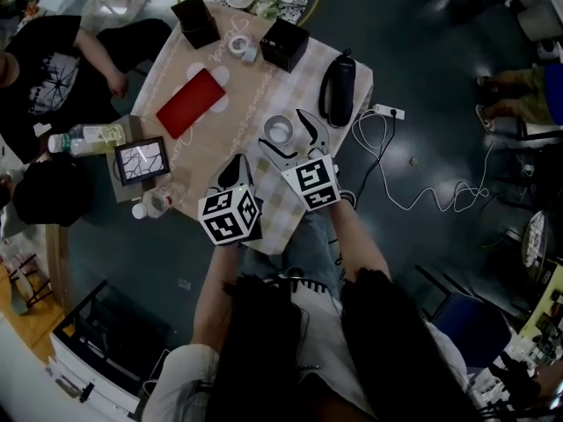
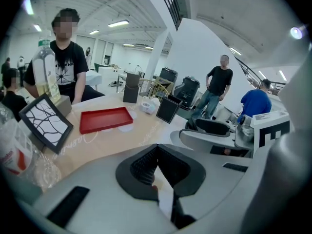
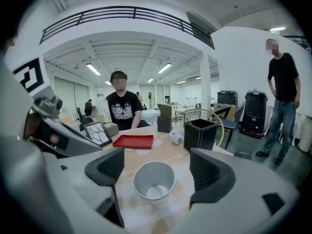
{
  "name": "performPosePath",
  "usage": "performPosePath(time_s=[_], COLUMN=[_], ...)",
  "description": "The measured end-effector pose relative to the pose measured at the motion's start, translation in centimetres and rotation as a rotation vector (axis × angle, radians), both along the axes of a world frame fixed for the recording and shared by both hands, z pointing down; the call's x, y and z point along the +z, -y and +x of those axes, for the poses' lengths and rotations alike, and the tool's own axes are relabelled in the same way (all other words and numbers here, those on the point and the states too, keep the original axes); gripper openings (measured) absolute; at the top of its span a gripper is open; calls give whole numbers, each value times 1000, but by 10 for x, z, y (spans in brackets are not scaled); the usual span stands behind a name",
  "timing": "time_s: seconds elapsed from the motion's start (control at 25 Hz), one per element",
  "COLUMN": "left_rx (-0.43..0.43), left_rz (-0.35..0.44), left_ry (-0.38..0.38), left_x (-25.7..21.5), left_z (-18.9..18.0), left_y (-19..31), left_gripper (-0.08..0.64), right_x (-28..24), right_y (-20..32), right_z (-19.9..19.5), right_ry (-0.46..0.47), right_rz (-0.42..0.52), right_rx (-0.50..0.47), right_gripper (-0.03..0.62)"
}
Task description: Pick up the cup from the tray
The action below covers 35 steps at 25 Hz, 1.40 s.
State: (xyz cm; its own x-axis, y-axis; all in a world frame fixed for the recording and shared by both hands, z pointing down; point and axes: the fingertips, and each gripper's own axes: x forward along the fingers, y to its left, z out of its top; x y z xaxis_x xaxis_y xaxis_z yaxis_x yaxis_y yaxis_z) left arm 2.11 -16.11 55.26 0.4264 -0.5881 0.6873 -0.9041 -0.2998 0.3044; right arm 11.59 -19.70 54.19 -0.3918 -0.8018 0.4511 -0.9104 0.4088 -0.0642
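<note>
A white paper cup (image 1: 280, 130) stands upright on the tablecloth, well away from the empty red tray (image 1: 191, 102) that lies further back on the table. My right gripper (image 1: 287, 137) is open, with a jaw on either side of the cup. In the right gripper view the cup (image 3: 154, 180) sits between the pads (image 3: 107, 167) with a gap on both sides and nothing pressing on it. My left gripper (image 1: 236, 172) hovers over the table's near edge, left of the right one. Its jaws (image 2: 158, 172) are closed together and hold nothing.
Two black boxes (image 1: 195, 20) (image 1: 283, 45) and a tape roll (image 1: 239, 44) stand at the table's far side. A black cylinder (image 1: 337, 89) lies at the right edge. A framed picture (image 1: 141, 161) and bottles (image 1: 88, 139) sit at the left, by a seated person (image 1: 53, 60). A white cable (image 1: 413, 192) trails on the floor.
</note>
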Motion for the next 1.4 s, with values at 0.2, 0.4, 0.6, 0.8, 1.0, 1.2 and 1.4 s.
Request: performPosePath(time_s=[0.2,0.4,0.6,0.8,1.0,1.2,1.4], left_rx=[18,31,32,41,45,42,60], left_rz=[62,108,128,158,168,173,193], left_ry=[-13,-26,-48,-67,-85,-109,-105], left_x=[-25,-45,-60,-68,-71,-76,-81], left_z=[-7,-19,-36,-48,-57,-60,-59], left_y=[3,-7,-22,-33,-43,-48,-51], left_gripper=[6,6,6,6,6,6,6], right_x=[-23,-46,-69,-83,-83,-81,-82], right_y=[-14,-34,-51,-66,-85,-99,-101], right_z=[-7,-16,-32,-43,-64,-78,-78], right_ry=[-8,59,36,51,34,-9,-19], right_rz=[5,-7,12,31,-3,-17,-16], right_rx=[8,51,88,117,67,27,45], right_gripper=[403,360,137,9,8,6,6])
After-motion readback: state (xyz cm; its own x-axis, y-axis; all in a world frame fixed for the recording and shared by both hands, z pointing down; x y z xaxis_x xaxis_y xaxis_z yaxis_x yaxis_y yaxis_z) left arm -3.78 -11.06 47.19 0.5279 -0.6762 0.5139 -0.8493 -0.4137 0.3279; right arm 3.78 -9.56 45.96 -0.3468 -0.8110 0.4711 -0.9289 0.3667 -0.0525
